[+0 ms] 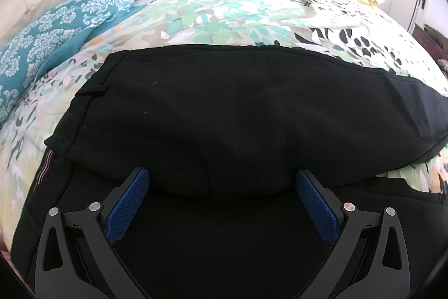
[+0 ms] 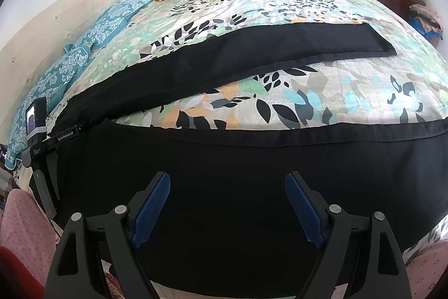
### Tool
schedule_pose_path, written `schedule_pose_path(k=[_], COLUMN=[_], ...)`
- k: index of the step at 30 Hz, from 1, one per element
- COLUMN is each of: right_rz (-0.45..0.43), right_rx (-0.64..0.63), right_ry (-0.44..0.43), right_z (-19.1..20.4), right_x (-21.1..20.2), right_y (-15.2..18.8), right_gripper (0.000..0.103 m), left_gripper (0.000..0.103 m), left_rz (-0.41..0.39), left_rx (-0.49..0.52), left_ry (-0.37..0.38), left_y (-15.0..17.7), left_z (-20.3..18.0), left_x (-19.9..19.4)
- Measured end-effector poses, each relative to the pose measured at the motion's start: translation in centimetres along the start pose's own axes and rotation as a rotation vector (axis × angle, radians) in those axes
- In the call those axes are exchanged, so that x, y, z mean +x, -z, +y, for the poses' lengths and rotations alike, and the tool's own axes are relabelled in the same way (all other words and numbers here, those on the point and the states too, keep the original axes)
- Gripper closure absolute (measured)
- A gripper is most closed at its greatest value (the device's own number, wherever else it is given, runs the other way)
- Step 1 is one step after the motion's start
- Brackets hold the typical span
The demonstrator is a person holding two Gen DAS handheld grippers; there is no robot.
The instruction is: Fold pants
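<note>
Pants [image 2: 224,187], black, lie spread on the floral bedspread [image 2: 336,91], legs running rightward and splayed apart; the near leg sits under the right gripper [image 2: 227,181], the waist end under the left gripper [image 1: 222,178]; both gape, holding nothing.

The left gripper [image 1: 222,180] had black arms with triangular cut-outs, round silver pins at the joints and blue textured pads [image 1: 127,208]. The right gripper [image 2: 227,182] matched it, its blue pads [image 2: 151,210] saw-toothed along the edge. In the right view, the left unit carried white "GenRobot.AI" lettering and a small lit screen.
</note>
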State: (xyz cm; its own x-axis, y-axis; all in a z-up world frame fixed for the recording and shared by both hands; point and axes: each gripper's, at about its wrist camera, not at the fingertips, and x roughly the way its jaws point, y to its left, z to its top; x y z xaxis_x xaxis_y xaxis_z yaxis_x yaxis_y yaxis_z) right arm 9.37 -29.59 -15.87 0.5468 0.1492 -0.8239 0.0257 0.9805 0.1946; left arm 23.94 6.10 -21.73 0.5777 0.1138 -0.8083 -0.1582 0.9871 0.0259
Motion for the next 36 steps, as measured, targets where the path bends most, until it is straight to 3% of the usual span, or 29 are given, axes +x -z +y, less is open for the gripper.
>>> schedule_pose_path(k=[36], right_rz=[-0.008], right_rx=[0.058], right_ry=[0.000], right_z=[-1.1], right_x=[0.2], right_y=[-0.4], right_gripper=[0.019], left_gripper=[0.000], left_rz=[0.000], left_rx=[0.000], left_ry=[0.000], left_y=[0.0], left_z=[0.0], left_x=[0.0])
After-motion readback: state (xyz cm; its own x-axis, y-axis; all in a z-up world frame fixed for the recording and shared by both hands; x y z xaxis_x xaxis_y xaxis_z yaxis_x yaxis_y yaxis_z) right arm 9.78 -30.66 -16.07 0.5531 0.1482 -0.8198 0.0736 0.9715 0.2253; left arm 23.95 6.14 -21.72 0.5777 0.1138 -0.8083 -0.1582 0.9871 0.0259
